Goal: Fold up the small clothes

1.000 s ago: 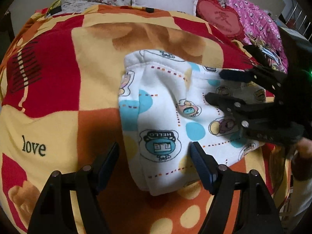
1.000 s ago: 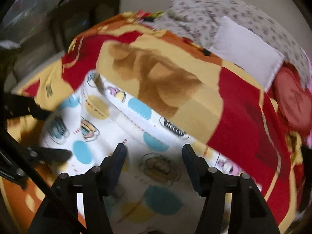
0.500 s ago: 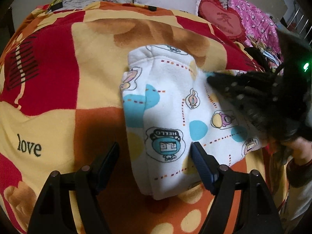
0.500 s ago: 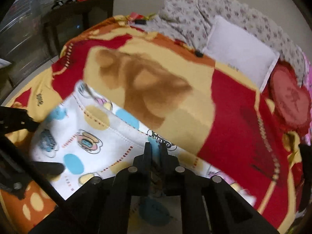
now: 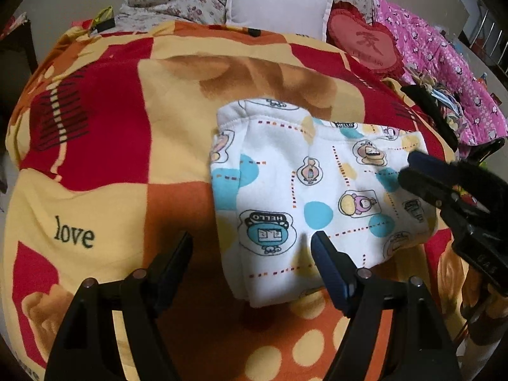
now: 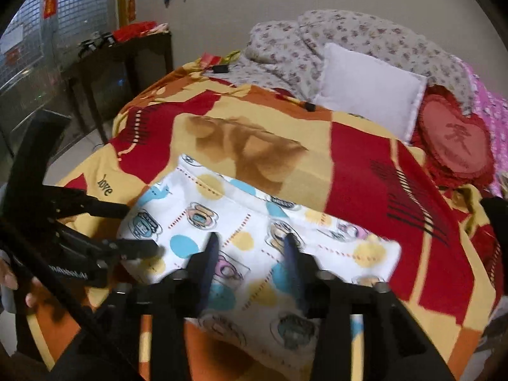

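Small garment [image 5: 304, 190]: white cartoon-print piece, lies folded into compact rectangle on patterned blanket [image 5: 104, 146] on bed. My left gripper [image 5: 252, 258] spread wide, empty, hovering over garment's near-left corner. My right gripper [image 6: 250, 254] parted, holding nothing, above garment's middle. Judged step: fold mostly done. Next: pinch one short edge, fold once more or smooth flat.
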The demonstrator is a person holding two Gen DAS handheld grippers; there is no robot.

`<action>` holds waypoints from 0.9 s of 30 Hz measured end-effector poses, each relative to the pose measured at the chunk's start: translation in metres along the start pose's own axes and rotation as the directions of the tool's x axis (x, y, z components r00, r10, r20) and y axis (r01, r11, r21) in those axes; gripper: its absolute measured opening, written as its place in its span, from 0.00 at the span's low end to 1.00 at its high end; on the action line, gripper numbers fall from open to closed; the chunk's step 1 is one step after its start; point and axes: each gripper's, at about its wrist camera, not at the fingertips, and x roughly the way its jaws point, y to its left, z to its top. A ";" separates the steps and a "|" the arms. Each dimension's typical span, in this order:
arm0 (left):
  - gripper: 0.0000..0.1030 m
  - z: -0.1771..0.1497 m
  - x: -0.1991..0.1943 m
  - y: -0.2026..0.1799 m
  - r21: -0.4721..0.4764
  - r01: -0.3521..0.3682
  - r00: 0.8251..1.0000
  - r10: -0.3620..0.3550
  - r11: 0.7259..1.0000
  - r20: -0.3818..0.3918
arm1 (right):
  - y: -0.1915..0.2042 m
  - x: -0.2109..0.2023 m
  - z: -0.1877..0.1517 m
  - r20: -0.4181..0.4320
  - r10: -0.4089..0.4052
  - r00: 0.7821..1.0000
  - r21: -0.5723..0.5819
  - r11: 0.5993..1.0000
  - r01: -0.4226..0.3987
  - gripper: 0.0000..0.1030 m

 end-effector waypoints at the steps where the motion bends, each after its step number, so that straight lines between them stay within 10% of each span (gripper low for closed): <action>1: 0.74 -0.001 -0.002 0.000 -0.003 -0.002 1.000 0.002 1.000 0.004 | -0.001 0.000 -0.003 -0.002 0.005 1.000 0.013 1.000 -0.005 0.33; 7: 0.74 -0.005 -0.004 0.004 -0.022 -0.004 1.000 0.004 1.000 -0.003 | -0.018 0.038 -0.031 -0.122 0.001 0.993 0.120 0.993 0.014 0.33; 27: 0.89 -0.010 0.014 0.043 -0.258 0.174 0.983 -0.184 0.951 -0.015 | -0.012 0.025 -0.011 -0.046 0.042 0.998 0.164 0.986 -0.034 0.42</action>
